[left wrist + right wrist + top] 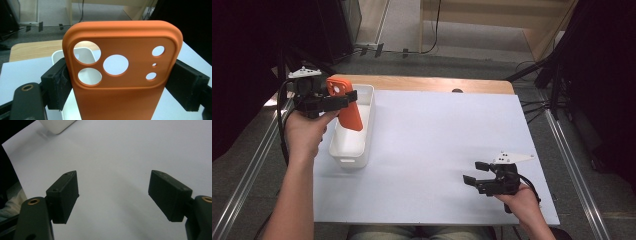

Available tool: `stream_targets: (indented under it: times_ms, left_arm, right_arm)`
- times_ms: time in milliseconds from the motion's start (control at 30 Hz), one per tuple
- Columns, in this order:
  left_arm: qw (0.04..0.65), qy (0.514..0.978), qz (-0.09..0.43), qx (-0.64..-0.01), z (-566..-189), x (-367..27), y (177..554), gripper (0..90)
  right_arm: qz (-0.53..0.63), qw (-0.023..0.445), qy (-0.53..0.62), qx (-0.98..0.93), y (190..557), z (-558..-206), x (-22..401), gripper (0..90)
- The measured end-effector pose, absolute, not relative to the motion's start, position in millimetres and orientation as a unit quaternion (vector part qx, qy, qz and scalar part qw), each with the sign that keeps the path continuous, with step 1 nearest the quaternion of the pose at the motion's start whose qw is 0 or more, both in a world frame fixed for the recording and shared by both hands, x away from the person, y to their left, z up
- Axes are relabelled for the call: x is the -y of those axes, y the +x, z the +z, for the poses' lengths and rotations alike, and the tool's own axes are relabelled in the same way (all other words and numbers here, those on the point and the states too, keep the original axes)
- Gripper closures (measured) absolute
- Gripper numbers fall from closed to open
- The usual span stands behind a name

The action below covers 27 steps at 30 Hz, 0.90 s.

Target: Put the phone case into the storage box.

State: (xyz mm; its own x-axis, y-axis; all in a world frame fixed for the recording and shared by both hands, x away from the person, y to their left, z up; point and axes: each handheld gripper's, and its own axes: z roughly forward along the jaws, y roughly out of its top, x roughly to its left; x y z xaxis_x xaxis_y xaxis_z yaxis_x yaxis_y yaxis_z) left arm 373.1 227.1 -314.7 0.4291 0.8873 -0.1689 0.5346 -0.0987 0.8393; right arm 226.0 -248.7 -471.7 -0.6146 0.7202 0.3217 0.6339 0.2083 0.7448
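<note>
An orange phone case (347,106) with several camera holes hangs upright over the white bin (362,145) at the table's left. My left gripper (343,96) is shut on its upper part, one jaw on each long edge. In the left gripper view the orange phone case (122,75) sits between both black pads (56,85), and the white bin (58,53) shows behind it. My right gripper (476,172) rests low over the white table surface at the front right, open, with nothing between its jaws. In the right gripper view its pads (63,196) stand wide apart.
The white sheet (437,145) covers most of the wooden table (427,84). A corner of the white bin (56,125) shows at the top of the right gripper view. Dark stands and cables line both sides of the table.
</note>
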Motion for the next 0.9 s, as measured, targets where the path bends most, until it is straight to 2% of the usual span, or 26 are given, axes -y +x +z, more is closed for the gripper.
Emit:
stream_targets:
  times_ms: [267, 600, 900]
  left_arm:
    - [0.440, 0.706, 0.219, -0.510, -314.7, -222.2, 386.8, 15.4]
    - [0.439, 0.701, 0.221, -0.517, -304.5, -219.8, 407.5, 15.4]
    - [0.427, 0.710, 0.233, -0.510, -289.6, -206.8, 426.1, 15.3]
  right_arm:
    - [0.458, 0.045, 0.434, -0.775, 227.8, -471.0, 248.4, 23.1]
    - [0.456, 0.044, 0.437, -0.774, 228.3, -471.3, 248.0, 23.1]
    - [0.457, 0.044, 0.430, -0.778, 228.5, -471.4, 246.6, 23.1]
